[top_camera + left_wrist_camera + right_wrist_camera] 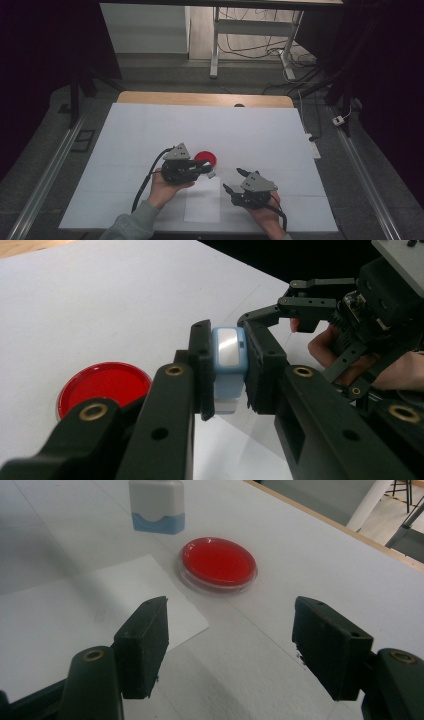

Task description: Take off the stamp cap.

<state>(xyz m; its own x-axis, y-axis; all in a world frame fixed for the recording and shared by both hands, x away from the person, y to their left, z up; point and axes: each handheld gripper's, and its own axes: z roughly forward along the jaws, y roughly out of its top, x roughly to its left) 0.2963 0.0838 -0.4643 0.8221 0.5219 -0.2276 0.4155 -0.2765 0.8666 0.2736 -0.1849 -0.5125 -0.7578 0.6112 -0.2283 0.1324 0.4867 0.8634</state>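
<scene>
Small blue-and-white bottle [228, 365] is clamped upright in left tool [228, 371], just beside red dish [103, 386]; right tool [227, 650] is held apart, faced toward the dish.

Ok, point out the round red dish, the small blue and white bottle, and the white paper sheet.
round red dish [218, 561], right gripper view, middle of its red face.
small blue and white bottle [229, 360], left gripper view, blue side between the jaws.
white paper sheet [202, 206], high view, bare middle.

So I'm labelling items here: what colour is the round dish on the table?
Red, with a clear rim: the round dish shows best in the right gripper view.
</scene>
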